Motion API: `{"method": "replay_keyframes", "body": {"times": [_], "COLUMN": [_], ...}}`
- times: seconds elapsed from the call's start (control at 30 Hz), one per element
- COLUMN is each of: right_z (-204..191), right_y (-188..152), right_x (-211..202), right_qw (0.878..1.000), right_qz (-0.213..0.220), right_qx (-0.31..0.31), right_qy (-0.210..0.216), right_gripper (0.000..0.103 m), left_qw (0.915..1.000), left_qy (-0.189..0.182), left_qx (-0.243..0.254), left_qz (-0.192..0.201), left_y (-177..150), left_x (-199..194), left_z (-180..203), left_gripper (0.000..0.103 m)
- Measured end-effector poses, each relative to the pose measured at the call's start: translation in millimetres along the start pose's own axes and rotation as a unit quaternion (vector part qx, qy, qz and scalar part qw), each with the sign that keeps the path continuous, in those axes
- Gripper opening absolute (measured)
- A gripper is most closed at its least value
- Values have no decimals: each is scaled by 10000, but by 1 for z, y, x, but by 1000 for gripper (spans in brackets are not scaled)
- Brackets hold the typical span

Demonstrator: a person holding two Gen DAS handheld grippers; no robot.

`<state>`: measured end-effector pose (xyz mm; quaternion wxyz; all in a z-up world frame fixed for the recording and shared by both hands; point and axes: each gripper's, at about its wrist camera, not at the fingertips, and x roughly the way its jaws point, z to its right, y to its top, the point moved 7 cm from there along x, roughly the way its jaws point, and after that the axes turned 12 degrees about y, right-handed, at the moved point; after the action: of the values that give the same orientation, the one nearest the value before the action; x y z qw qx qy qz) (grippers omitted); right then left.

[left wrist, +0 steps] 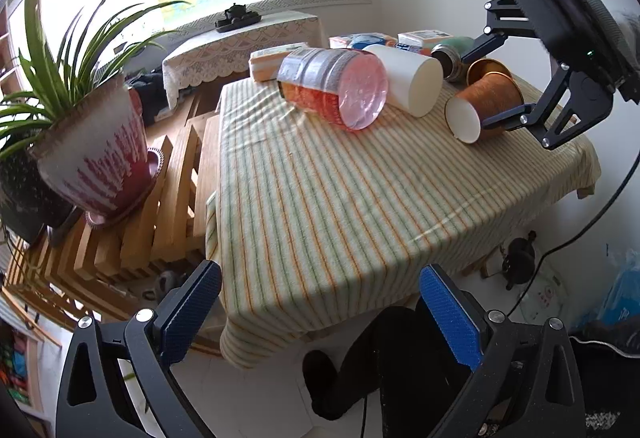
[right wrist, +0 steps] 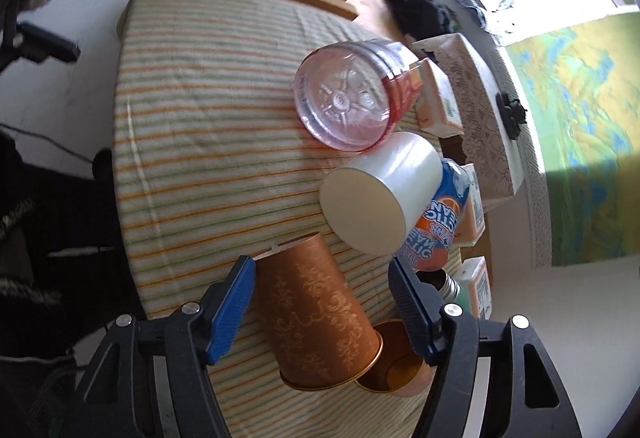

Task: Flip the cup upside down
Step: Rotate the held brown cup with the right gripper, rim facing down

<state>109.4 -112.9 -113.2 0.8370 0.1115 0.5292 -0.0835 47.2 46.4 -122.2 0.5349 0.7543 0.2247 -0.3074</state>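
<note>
The copper-coloured paper cup with the embossed floral pattern [right wrist: 316, 312] lay tilted on its side at the far right part of the surface covered with a striped yellow cloth [left wrist: 340, 197]. Its white bottom [left wrist: 463, 117] faced the middle of the surface. The right gripper [right wrist: 322, 304] had its jaws apart around the cup; one blue pad [right wrist: 234, 312] touched the cup's side, while the other stood a little away from it. A second copper-coloured cup [right wrist: 394, 368] stood just behind, its mouth open upward. Beside them lay a white plastic cylinder [left wrist: 408, 81] and a clear pink plastic jar [left wrist: 336, 87], both on their sides. The left gripper [left wrist: 320, 312] hovered in front of the near edge of the surface, its jaws wide apart and holding nothing. A potted green plant in a red-and-white pot [left wrist: 96, 157] stood on a wooden slatted bench [left wrist: 172, 205] to the left.
</note>
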Motion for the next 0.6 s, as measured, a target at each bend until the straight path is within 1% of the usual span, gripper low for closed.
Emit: {"method": "replay_keyframes", "body": {"times": [0.1,0.17,0.37,0.6], "right_z": [1,2,2,6], "right_y": [0,0,1,9], "right_x": [9,14,19,28], "right_qw": [9996,9991,9978,9965], "right_qz": [-232,-345,-525,-691], "right_qx": [-177,-239,-320,-351], "right_qy": [26,83,250,314], "right_gripper": [62,56,55,55], "left_qw": [10000,9999,9997,9993], "left_qy": [-29,-51,-134,-219], "left_qx": [-77,-107,-194,-287], "left_qz": [-24,-35,-49,-60], "left_y": [-1,-1,-1,-2], "left_x": [2,4,7,9], "left_z": [-3,-5,-9,-11], "left_gripper": [101,101,101,101]}}
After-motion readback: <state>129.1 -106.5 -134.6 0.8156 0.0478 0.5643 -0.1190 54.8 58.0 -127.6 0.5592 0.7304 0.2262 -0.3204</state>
